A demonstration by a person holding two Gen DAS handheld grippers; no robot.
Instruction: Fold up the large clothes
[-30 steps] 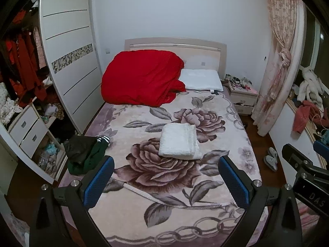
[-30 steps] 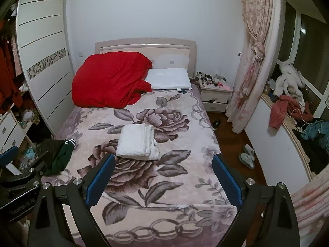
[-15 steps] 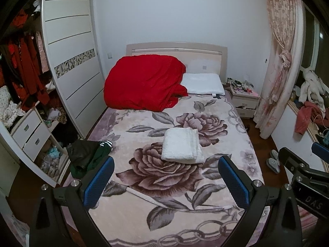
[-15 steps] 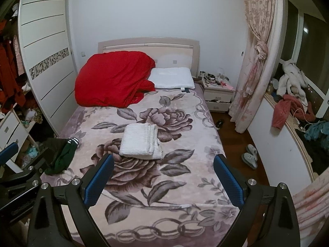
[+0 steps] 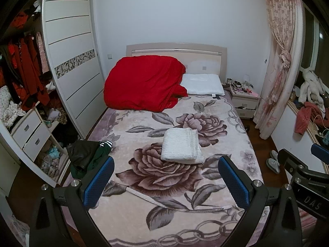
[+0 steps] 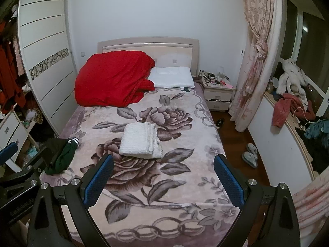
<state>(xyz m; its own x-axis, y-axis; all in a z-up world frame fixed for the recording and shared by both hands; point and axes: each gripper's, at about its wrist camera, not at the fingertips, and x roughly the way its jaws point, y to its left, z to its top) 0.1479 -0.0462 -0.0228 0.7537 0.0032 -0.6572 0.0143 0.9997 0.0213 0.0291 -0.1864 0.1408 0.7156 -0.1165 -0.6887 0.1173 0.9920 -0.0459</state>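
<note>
Both tongs [image 5: 166,177] [image 6: 163,175] have backed away; white garment [image 5: 181,147] lies folded.

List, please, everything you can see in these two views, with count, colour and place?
Bed: one, pink floral cover, centre.
Folded cloth: one, white, middle of the bed.
Quilt: one, red, heaped at the headboard, wardrobe side.
Pillow: one, white, beside the quilt.
Jacket: one, black and green, crumpled at the bed's wardrobe-side edge.
Wardrobe: one, white, alongside the bed.
Nightstand: one, cream, cluttered top, by the headboard.
Curtain: one, pink floral, tied back.
Slippers: two, grey, on the floor.
Left gripper: black, blue pads, open, empty.
Right gripper: the same, open, empty.
</note>
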